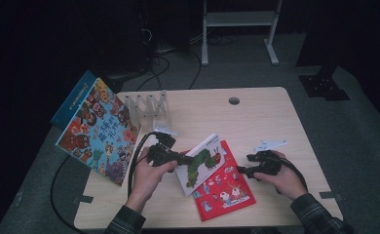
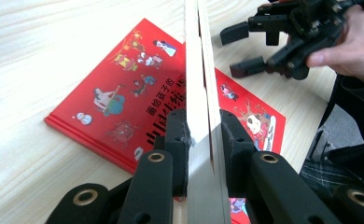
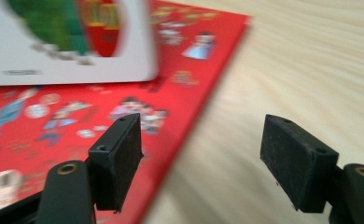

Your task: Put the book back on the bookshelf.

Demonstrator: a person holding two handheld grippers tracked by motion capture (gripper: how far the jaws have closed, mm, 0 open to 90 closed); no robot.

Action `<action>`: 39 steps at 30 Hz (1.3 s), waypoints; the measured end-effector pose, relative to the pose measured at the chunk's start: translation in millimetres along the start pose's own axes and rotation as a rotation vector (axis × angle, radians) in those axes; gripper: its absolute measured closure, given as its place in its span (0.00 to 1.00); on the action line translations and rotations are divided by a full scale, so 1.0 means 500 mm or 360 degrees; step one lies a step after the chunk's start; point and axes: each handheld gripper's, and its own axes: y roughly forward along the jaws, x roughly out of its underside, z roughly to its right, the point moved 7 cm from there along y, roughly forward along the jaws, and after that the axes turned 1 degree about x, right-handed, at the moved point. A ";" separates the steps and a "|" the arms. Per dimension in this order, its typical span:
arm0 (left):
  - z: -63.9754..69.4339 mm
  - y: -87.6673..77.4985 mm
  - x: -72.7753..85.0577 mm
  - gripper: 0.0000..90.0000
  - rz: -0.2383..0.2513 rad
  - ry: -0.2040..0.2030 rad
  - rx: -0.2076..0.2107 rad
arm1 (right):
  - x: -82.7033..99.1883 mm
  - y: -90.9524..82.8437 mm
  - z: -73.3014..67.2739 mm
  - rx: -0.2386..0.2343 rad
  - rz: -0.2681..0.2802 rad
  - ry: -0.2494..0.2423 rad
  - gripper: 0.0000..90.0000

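A white picture book (image 1: 201,163) with a green caterpillar on its cover is tilted up off the table, and my left gripper (image 1: 184,159) is shut on its left edge. In the left gripper view both pads clamp the book's thin edge (image 2: 199,84), which runs straight up between the jaws of my left gripper (image 2: 203,135). Under it a red picture book (image 1: 224,190) lies flat on the table (image 1: 256,117); it is the same red book (image 2: 119,107) in the left gripper view and the red book (image 3: 77,121) in the right gripper view. My right gripper (image 1: 241,170) hovers open at the red book's right edge, nothing between its jaws (image 3: 201,158).
A clear slotted book rack (image 1: 146,107) stands at the table's back left. A large colourful book (image 1: 100,129) and a blue one (image 1: 73,100) lean out over the table's left edge. Black cables trail off the left side. Bare wood lies at the back right.
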 end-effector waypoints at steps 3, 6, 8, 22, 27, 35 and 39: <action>-0.005 -0.008 -0.001 0.84 0.0020 -0.0011 -0.0013 | 0.004 -0.005 0.037 0.0078 0.0014 0.0076 0.31; -0.014 -0.020 0.000 0.84 0.0035 -0.0023 -0.0030 | 0.010 -0.008 0.070 0.0178 0.0015 0.0112 0.32; -0.021 -0.029 0.002 0.84 0.0049 -0.0036 -0.0042 | 0.015 -0.010 0.094 0.0245 0.0012 0.0131 0.32; -0.103 -0.131 0.026 0.84 0.0190 -0.0172 -0.0234 | 0.024 -0.006 0.148 0.0449 0.0024 0.0102 0.25; -0.136 -0.165 0.039 0.84 0.0232 -0.0226 -0.0321 | 0.024 -0.003 0.148 0.0452 0.0033 0.0091 0.24; -0.154 -0.199 0.054 0.84 0.0269 -0.0255 -0.0322 | 0.023 -0.003 0.149 0.0454 0.0037 0.0092 0.24; -0.152 -0.205 0.060 0.84 0.0262 -0.0256 -0.0312 | 0.023 -0.003 0.149 0.0454 0.0037 0.0092 0.24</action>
